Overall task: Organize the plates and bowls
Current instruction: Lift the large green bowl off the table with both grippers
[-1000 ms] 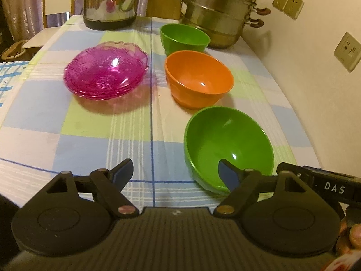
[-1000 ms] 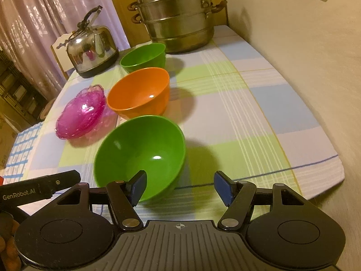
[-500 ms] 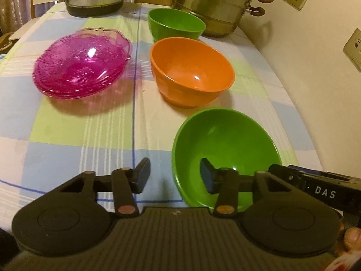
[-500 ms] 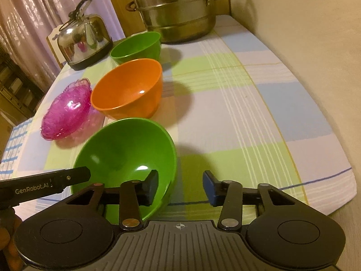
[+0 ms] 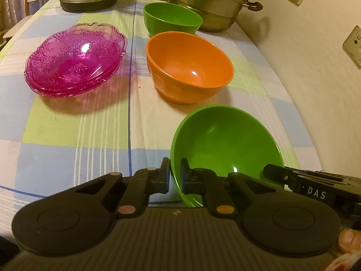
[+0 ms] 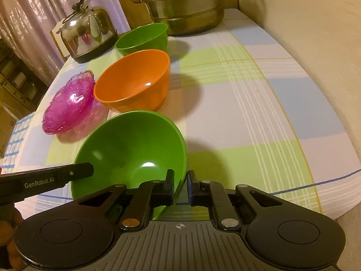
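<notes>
Left gripper (image 5: 174, 177) is clamped on the near green bowl (image 5: 225, 149) at its left rim, one finger outside the wall, one inside; jaws have just been closing onto that rim. Right gripper (image 6: 181, 186) is clamped on the same bowl (image 6: 130, 151) at its right rim, again one finger each side; its jaws have also just been closing. The near green bowl is seen at the near edge of the worktop (image 5: 79, 131), tilted, at about 5 o'clock in the left wrist view. An orange bowl (image 5: 189, 67) is placed just beyond it, toward 12 o'clock, not touching. A far green bowl (image 5: 172, 18) is set behind the orange one. Stacked pink glass plates (image 5: 74, 61) are seen at 10 o'clock, beside the orange bowl. A steel steamer pot (image 5: 212, 2) and a kettle (image 6: 88, 36) are stood at the far end. The worktop is covered by a checked cloth. A fingertip (image 5: 348, 240) is visible at 4 o'clock.
</notes>
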Demonstrator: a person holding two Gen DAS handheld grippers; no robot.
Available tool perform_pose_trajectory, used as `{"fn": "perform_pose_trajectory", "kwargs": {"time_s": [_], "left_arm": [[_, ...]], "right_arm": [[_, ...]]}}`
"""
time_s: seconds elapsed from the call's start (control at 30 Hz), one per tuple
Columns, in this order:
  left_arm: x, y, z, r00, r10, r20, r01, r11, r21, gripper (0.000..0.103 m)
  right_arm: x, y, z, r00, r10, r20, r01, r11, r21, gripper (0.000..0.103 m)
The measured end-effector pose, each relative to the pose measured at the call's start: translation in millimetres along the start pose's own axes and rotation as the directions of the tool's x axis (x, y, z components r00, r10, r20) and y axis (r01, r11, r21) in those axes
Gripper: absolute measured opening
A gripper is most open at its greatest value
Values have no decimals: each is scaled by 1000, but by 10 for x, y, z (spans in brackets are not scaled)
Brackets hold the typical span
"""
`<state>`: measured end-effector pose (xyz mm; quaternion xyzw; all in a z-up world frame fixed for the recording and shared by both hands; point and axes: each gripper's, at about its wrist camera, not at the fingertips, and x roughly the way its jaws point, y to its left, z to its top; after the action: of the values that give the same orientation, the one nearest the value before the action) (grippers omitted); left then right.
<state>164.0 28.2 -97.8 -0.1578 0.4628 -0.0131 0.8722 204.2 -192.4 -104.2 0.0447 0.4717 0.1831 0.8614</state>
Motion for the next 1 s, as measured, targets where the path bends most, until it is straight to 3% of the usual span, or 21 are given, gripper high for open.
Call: {"fn": "perform_pose_trajectory", "kwargs": {"time_s": [0.23, 0.5, 0.73, 1.0], "left_arm": [[-155, -47, 78, 1000, -1, 19, 1, 1000, 11, 8], [-437, -134, 345, 998, -17, 61, 15, 1000, 25, 8], [-520, -118, 773, 995, -33, 96, 34, 999, -6, 8], [-422, -124, 1336, 990, -8, 137, 7, 1000, 4, 8]], "right_arm": [[-100, 20, 6, 1000, 8, -5, -7, 1000, 11, 10], [-394, 113, 227, 998, 15, 56, -16, 1000, 22, 10], [-517, 196, 665, 995, 41, 95, -44, 999, 29, 10], [-390, 298, 1193, 990, 47, 133, -46, 999, -8, 10]]}}
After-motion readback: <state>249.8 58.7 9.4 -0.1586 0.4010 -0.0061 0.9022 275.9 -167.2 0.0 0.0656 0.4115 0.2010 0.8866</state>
